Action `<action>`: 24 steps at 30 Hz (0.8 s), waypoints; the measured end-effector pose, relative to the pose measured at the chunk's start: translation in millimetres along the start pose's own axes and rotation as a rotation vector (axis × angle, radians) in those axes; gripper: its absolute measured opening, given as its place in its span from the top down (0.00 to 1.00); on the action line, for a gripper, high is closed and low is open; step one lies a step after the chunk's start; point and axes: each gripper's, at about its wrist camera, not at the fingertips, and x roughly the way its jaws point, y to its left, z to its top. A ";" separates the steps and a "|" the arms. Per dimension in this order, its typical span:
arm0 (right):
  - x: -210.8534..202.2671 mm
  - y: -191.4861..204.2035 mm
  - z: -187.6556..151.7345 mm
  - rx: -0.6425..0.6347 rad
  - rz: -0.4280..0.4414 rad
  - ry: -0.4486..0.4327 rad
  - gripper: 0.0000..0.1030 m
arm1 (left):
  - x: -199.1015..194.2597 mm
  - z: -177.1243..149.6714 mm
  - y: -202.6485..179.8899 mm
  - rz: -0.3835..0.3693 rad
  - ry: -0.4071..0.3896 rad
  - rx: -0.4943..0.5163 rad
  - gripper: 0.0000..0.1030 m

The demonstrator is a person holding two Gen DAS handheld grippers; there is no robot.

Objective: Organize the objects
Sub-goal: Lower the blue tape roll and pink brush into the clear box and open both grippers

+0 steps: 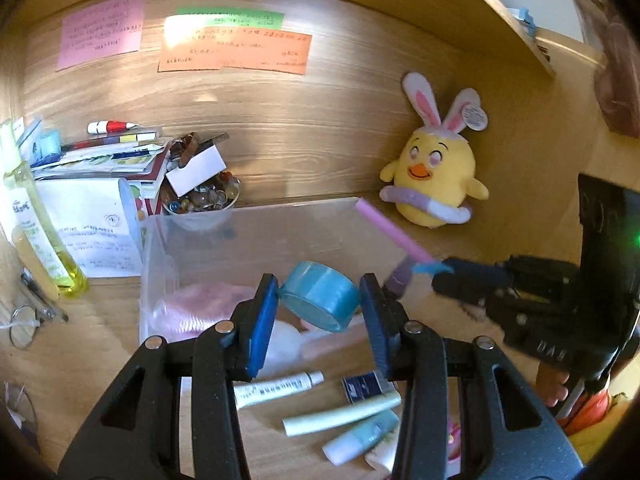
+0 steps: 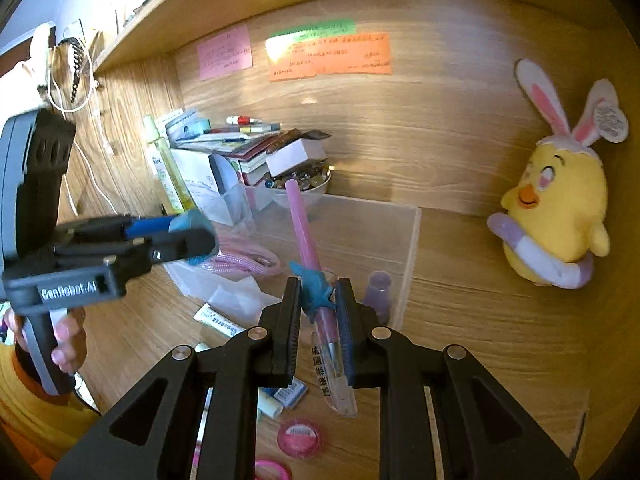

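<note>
Fingers: left gripper clamps a blue tape roll; right gripper pinches a pink pen. Both hang above the clear bin. Tip: lower w/ care, let go well inside the rim.

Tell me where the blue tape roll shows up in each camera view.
Left wrist: the tape roll sits low centre, between the left gripper's fingers, in front of the clear bin.
Right wrist: the tape roll is at middle left, at the left gripper's tip.
Shared landmark: the yellow chick plush at the right.
</note>
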 end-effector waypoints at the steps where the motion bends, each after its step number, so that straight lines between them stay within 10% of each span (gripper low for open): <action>1: 5.9 -0.4 1.0 0.003 0.003 0.010 0.85 | 3.8 0.3 1.4 -0.001 0.007 -0.003 0.60; 24: 72.7 3.2 6.0 -0.018 0.009 0.142 0.85 | 59.3 -13.0 9.9 0.006 0.133 0.013 0.52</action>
